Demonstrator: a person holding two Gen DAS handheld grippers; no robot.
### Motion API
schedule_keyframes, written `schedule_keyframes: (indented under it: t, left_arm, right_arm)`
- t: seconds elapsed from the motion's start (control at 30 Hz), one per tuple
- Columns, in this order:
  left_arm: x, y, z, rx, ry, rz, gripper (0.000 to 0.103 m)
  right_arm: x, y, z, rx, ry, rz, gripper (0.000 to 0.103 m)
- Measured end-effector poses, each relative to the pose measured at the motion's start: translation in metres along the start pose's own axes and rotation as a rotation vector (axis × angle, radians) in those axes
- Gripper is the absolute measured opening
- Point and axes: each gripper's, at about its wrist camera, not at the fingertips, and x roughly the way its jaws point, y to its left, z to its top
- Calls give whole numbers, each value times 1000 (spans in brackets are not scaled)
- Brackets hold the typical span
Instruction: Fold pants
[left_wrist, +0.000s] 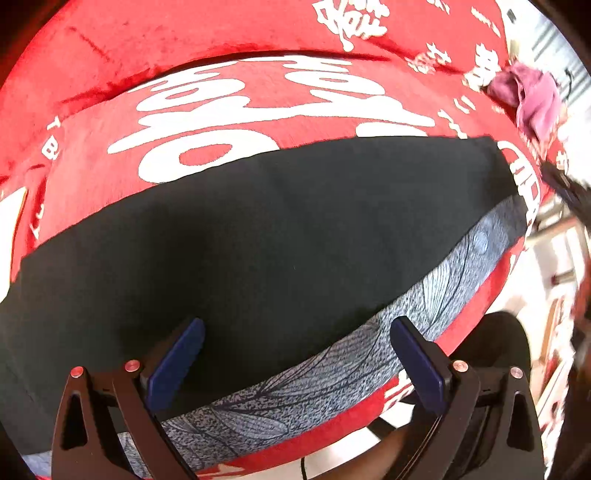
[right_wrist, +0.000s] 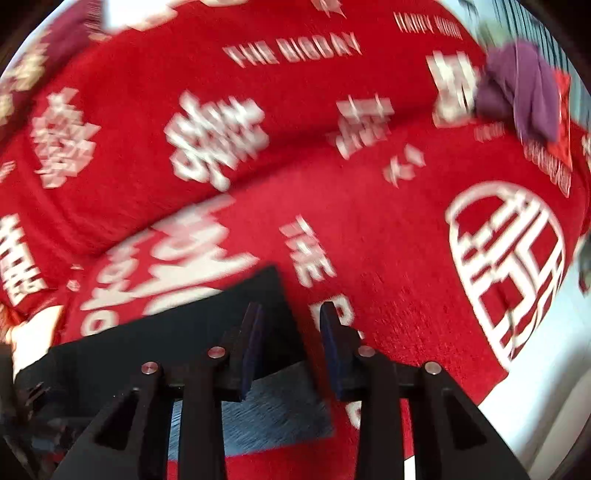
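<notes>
The pants lie flat on a red printed blanket (left_wrist: 236, 96). Their top layer is black (left_wrist: 280, 229), with a blue-grey leaf-patterned strip (left_wrist: 369, 350) showing along the near edge. My left gripper (left_wrist: 295, 332) is open wide just above the near edge, with nothing between its blue pads (left_wrist: 177, 358). In the blurred right wrist view, my right gripper (right_wrist: 291, 314) is open a little, empty, above the pants' right end (right_wrist: 258, 295). The patterned layer (right_wrist: 273, 413) shows below it.
A purple crumpled garment (left_wrist: 528, 99) lies at the far right of the blanket, and it also shows in the right wrist view (right_wrist: 517, 88). The blanket's right edge (right_wrist: 517, 376) drops to a light floor. A dark object sits below the near edge (left_wrist: 502, 350).
</notes>
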Motion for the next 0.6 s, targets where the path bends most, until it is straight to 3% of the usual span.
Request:
schedule_keyframes:
  t: [0.03, 0.07, 0.13, 0.2, 0.27, 0.47, 0.5, 0.53, 0.6]
  left_arm:
    - [3, 0, 0, -4, 7, 5, 100]
    - [4, -1, 0, 1, 6, 15, 100]
    - [4, -4, -2, 24, -2, 31, 100]
    - [5, -6, -5, 41, -5, 41, 100]
    - [5, -7, -6, 49, -9, 48, 100]
    - [7, -9, -5, 48, -19, 71, 100]
    - [6, -9, -5, 49, -21, 74, 100]
    - [6, -9, -5, 45, -21, 74, 100]
    - [1, -7, -5, 17, -21, 71, 100]
  right_arm:
    - [-4, 13, -10, -31, 23, 29, 71]
    - [-6, 18, -19, -35, 39, 34, 74]
    - [-6, 10, -38, 69, 78, 92, 75]
    - [-1, -19, -57, 278, 99, 157, 75]
    - [8, -40, -73, 393, 118, 194, 75]
    - [30, -55, -84, 464, 64, 204, 74]
    - [35, -54, -82, 452, 72, 199, 47]
    - [44, -53, -81, 448, 119, 207, 7]
    - [41, -50, -75, 415, 123, 186, 6]
